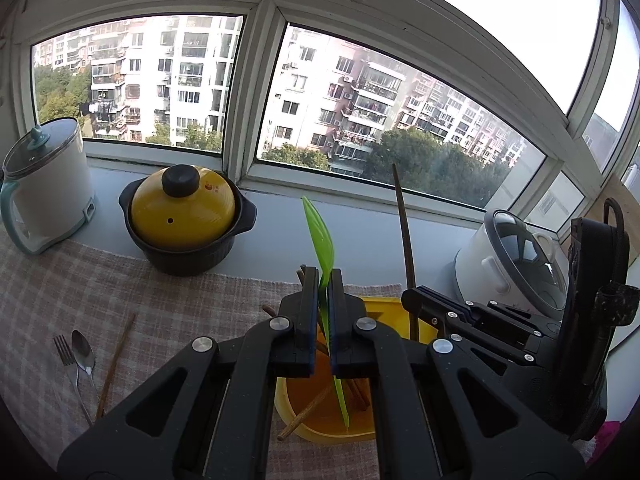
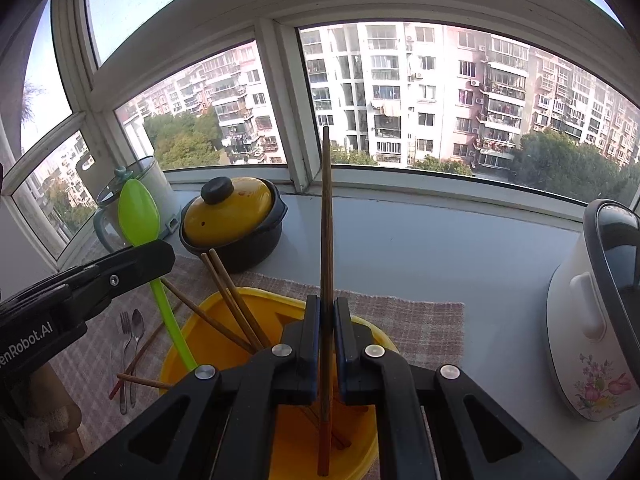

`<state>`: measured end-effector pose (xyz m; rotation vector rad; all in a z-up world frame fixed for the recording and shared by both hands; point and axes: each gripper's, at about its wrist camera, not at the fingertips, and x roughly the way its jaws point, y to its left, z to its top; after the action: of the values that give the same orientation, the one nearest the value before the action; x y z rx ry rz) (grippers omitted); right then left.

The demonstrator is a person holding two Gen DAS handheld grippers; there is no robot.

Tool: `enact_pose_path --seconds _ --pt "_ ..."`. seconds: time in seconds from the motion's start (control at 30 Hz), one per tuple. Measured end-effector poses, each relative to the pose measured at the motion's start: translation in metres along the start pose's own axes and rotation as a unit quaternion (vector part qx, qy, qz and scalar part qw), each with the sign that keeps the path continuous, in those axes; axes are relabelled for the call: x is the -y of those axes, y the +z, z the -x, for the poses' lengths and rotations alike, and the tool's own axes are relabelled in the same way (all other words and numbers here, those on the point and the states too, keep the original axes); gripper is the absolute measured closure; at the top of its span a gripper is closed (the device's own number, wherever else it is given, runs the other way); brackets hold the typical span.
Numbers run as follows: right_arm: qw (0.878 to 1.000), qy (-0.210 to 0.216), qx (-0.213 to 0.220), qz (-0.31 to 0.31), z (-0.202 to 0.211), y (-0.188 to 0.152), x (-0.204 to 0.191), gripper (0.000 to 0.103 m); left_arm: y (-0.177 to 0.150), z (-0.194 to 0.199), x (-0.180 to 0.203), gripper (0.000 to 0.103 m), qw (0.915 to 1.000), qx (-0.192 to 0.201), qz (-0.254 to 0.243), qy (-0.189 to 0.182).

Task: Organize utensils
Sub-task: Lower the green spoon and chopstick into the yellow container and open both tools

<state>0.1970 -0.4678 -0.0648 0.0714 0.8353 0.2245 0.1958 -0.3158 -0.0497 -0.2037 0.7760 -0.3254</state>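
My left gripper point(image 1: 323, 280) is shut on a green plastic spoon point(image 1: 320, 232), held upright with its handle end down inside the yellow container point(image 1: 320, 404). The spoon also shows in the right wrist view point(image 2: 138, 212). My right gripper point(image 2: 327, 308) is shut on a brown chopstick point(image 2: 326, 220), held upright with its lower end in the same yellow container point(image 2: 224, 308). Several wooden chopsticks point(image 2: 232, 304) lean inside the container. A metal fork point(image 1: 66, 354), a metal spoon point(image 1: 83, 348) and a chopstick point(image 1: 116, 360) lie on the checked cloth at left.
A yellow-lidded black clay pot point(image 1: 184, 216) and a white kettle-like pot point(image 1: 44, 184) stand on the windowsill at left. A white floral cooker point(image 2: 596, 320) stands at right. The checked cloth point(image 1: 60, 280) covers the counter; the window runs behind.
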Motion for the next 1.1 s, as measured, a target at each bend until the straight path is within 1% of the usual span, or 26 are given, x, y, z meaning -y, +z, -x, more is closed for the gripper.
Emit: enact_pose_path --seconds 0.13,0.17,0.23,0.37,0.53,0.57,0.63,0.67,0.7,0.77,0.8,0.87,0.9,1.03,1.07,1.1 --pt "1.000 0.002 -0.001 -0.006 0.000 0.002 0.002 0.097 -0.001 0.001 -0.001 0.101 1.0000 -0.001 0.005 -0.003" --pt "1.000 0.003 0.000 -0.009 0.001 0.002 0.003 0.090 -0.001 0.002 -0.001 0.101 1.0000 -0.001 0.004 -0.003" --pt "1.000 0.006 0.002 -0.015 0.002 0.002 0.005 0.080 -0.002 0.004 -0.001 0.101 1.0000 -0.002 -0.001 0.001" --pt "1.000 0.000 0.005 -0.014 0.006 0.000 0.006 0.078 -0.003 0.006 -0.004 0.096 1.0000 -0.002 0.000 -0.001" --pt "1.000 -0.007 0.008 -0.015 0.010 -0.003 0.007 0.074 -0.004 0.008 -0.005 0.096 1.0000 -0.002 0.001 -0.002" --pt "1.000 -0.009 0.009 -0.015 0.011 -0.004 0.007 0.072 -0.004 0.008 -0.005 0.095 1.0000 -0.003 0.001 -0.002" --pt "1.000 -0.015 0.012 -0.016 0.013 -0.004 0.007 0.063 -0.004 0.010 -0.005 0.095 1.0000 -0.003 0.000 -0.002" --pt "1.000 -0.019 0.016 -0.016 0.016 -0.005 0.007 0.056 -0.005 0.011 -0.006 0.091 1.0000 -0.002 0.000 -0.003" --pt "0.999 -0.022 0.019 -0.015 0.017 -0.005 0.006 0.054 -0.005 0.013 -0.007 0.086 1.0000 -0.001 0.000 -0.003" --pt "0.999 -0.025 0.022 -0.012 0.020 -0.005 0.005 0.052 -0.007 0.018 -0.008 0.083 1.0000 0.003 0.000 -0.003" --pt "0.999 -0.026 0.023 -0.012 0.021 -0.005 0.004 0.051 -0.007 0.020 -0.009 0.083 1.0000 0.004 0.000 -0.003" --pt "0.999 -0.030 0.027 -0.011 0.025 -0.005 0.002 0.043 -0.008 0.024 -0.012 0.083 1.0000 0.005 0.001 -0.005" --pt "0.999 -0.031 0.029 -0.011 0.027 -0.006 0.001 0.041 -0.008 0.026 -0.013 0.083 1.0000 0.005 0.000 -0.005" --pt "0.999 -0.035 0.034 -0.011 0.032 -0.007 -0.002 0.037 -0.010 0.034 -0.017 0.083 0.9999 0.009 -0.002 -0.003" --pt "0.999 -0.037 0.036 -0.012 0.033 -0.007 -0.004 0.035 -0.010 0.037 -0.018 0.081 0.9999 0.010 -0.002 -0.003" --pt "0.998 -0.039 0.037 -0.011 0.034 -0.007 -0.005 0.033 -0.010 0.039 -0.020 0.074 0.9999 0.011 -0.001 -0.003"
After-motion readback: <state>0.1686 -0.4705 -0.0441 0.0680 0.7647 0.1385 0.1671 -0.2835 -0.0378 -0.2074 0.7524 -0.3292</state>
